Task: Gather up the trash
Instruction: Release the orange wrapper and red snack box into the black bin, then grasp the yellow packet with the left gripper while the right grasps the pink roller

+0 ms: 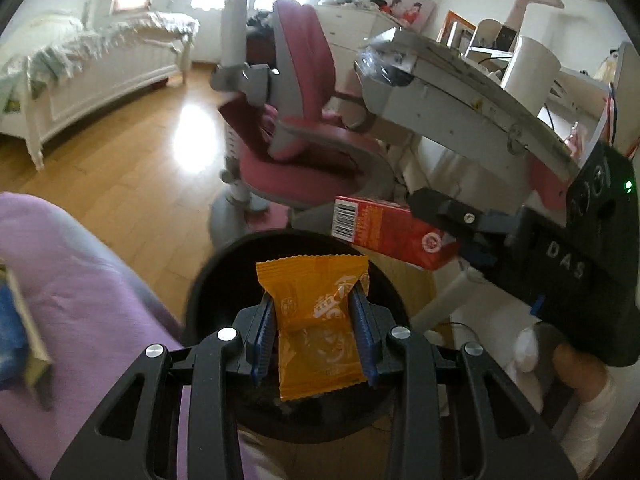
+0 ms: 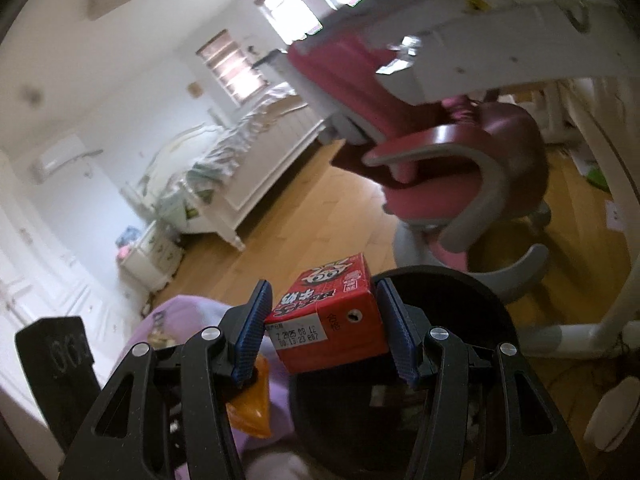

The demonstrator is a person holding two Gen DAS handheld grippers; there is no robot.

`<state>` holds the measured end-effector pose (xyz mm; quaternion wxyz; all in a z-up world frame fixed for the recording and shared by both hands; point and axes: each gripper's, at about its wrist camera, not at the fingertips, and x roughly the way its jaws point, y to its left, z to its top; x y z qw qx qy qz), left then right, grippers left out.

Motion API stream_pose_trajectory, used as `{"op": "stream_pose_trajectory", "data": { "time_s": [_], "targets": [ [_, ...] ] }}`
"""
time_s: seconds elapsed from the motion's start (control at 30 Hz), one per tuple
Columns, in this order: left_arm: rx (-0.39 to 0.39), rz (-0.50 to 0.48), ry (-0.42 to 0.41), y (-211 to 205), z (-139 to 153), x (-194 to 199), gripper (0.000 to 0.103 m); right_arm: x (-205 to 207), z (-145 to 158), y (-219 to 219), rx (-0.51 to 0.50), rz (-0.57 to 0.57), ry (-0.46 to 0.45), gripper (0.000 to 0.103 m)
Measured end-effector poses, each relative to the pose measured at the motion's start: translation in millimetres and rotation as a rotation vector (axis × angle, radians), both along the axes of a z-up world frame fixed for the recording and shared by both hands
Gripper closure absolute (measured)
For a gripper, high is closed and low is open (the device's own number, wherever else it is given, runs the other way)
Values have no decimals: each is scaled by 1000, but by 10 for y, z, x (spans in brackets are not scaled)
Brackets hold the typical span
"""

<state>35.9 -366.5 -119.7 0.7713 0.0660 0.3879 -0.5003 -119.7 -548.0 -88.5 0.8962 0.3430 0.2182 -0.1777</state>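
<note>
1. A black bin (image 1: 216, 280) stood beneath both grippers, beside purple bedding (image 1: 80, 272); a pink chair (image 1: 304, 128) stood beyond.
2. The left gripper (image 1: 316, 336) pinched an orange wrapper (image 1: 316, 320) over the bin's rim.
3. The right gripper (image 2: 324, 328) clamped a red carton (image 2: 332, 320) above the bin.

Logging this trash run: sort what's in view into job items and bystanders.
Job:
orange foil snack wrapper in left gripper
red drink carton in right gripper
round black bin

Bystanders:
pink swivel chair
white bed
white desk
purple cloth
</note>
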Motion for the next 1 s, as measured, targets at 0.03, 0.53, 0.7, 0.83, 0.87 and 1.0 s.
{"op": "stream_pose_trajectory", "data": {
  "time_s": [0.03, 0.53, 0.7, 0.83, 0.87, 1.0],
  "targets": [
    [-1, -3, -1, -10, 5, 10, 68, -20, -32, -33, 4, -5, 2, 48],
    [-4, 11, -139, -21, 174, -193, 5, -44, -125, -172, 67, -24, 15, 17],
    [-5, 0, -160, 109, 356, -263, 5, -8, -46, -74, 59, 4, 26, 13],
    [-34, 31, -195, 337, 522, -275, 5, 72, 31, 70, 43, 45, 22, 11],
    [-36, 53, -209, 439, 565, -261, 5, 101, 50, 112, 40, 58, 24, 10],
    [-27, 163, -239, 849, 662, -117, 5, 308, 133, 324, 27, 131, 31, 9]
  ]
}}
